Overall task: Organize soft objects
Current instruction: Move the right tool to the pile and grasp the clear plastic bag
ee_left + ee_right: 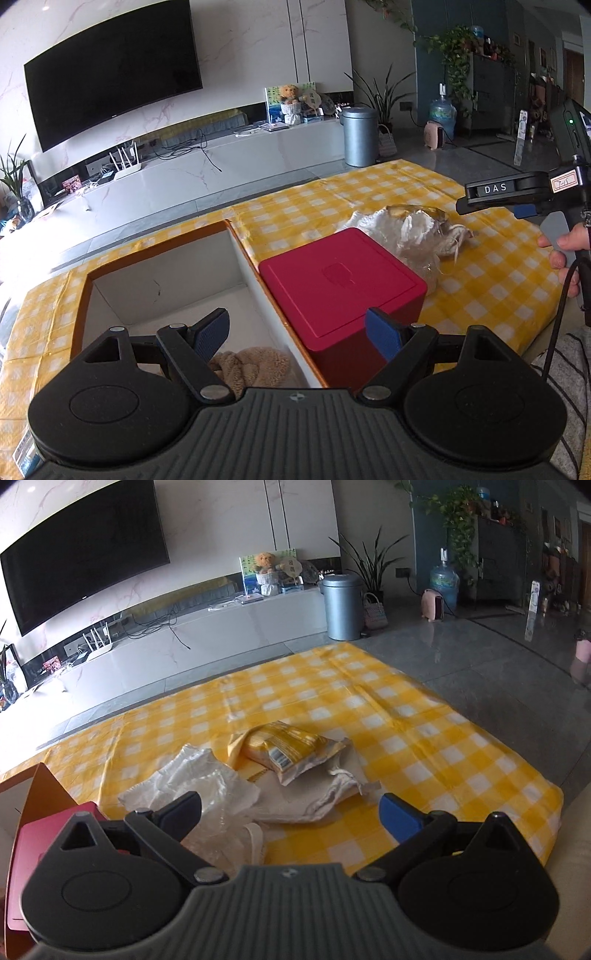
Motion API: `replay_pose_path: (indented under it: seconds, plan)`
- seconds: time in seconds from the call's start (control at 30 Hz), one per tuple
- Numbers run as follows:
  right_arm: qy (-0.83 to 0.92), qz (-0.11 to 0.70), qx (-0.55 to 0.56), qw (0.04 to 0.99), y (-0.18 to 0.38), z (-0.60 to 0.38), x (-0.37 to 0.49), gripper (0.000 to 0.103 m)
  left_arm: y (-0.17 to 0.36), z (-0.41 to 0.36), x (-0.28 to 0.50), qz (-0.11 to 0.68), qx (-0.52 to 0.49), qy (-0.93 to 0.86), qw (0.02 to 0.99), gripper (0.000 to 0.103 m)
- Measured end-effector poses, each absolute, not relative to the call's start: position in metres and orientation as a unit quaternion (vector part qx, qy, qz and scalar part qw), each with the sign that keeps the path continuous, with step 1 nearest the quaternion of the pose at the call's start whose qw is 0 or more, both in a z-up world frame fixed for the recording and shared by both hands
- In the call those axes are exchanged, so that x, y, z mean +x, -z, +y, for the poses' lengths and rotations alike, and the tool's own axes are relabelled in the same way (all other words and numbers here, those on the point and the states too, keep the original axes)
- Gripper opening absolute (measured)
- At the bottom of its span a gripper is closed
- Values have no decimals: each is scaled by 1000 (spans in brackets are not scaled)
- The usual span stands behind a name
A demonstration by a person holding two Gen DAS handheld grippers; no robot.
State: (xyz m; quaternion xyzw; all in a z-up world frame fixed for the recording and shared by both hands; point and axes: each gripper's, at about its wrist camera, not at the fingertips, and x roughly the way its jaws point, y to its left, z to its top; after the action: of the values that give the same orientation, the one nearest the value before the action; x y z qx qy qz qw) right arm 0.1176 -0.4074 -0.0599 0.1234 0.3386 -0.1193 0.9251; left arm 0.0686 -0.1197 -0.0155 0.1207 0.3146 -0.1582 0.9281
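My left gripper [297,332] is open and empty above a white box with an orange rim [162,269]. A tan fluffy cloth [251,365] lies inside the box near its front. My right gripper [290,810] is open and empty, held over a pile of soft things on the table: a crumpled white cloth [192,779], a clear plastic bag [218,834], a beige drawstring pouch [317,794] and a yellow packet [291,749]. The pile also shows in the left wrist view [402,225], beyond the red box, with the right gripper [509,195] to its right.
A red lidded box [340,280] stands right of the white box; it also shows in the right wrist view [37,849]. The table carries a yellow checked cloth [424,738]. Beyond it are a TV console, a grey bin [360,136] and plants.
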Motion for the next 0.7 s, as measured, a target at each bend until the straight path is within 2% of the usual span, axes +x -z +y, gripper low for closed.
replay_pose_path:
  seconds: [0.17,0.7]
  plan:
    - [134,361,131,913,77,-422,118,101,20,-142,80,348,109,169,916,96]
    - [30,366,272,889,106,-446,136,100,30,-207,111,392,119,185,893,96]
